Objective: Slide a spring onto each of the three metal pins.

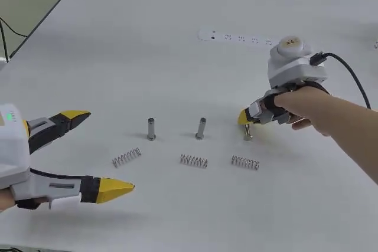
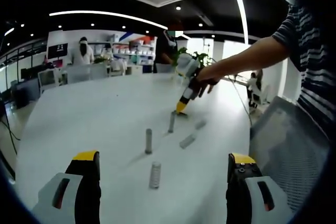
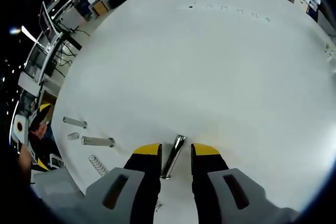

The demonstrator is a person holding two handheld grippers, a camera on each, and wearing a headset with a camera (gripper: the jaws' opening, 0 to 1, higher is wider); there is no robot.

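Three metal pins stand in a row on the white table: left pin (image 1: 151,128), middle pin (image 1: 201,128), right pin (image 1: 248,131). A spring lies in front of each: left spring (image 1: 126,157), middle spring (image 1: 194,160), right spring (image 1: 245,162). My right gripper (image 1: 247,117) is down over the right pin (image 3: 174,156). Its jaws stand narrowly apart on either side of that pin, with a gap showing on both sides. My left gripper (image 1: 100,151) hovers wide open at the lower left, apart from everything, facing the left spring (image 2: 155,175) and left pin (image 2: 148,141).
A white power strip (image 1: 239,38) lies at the back of the table. A black cable (image 1: 354,81) runs from the right gripper. The table's left edge (image 1: 41,22) slants away. People and desks stand in the room beyond the table.
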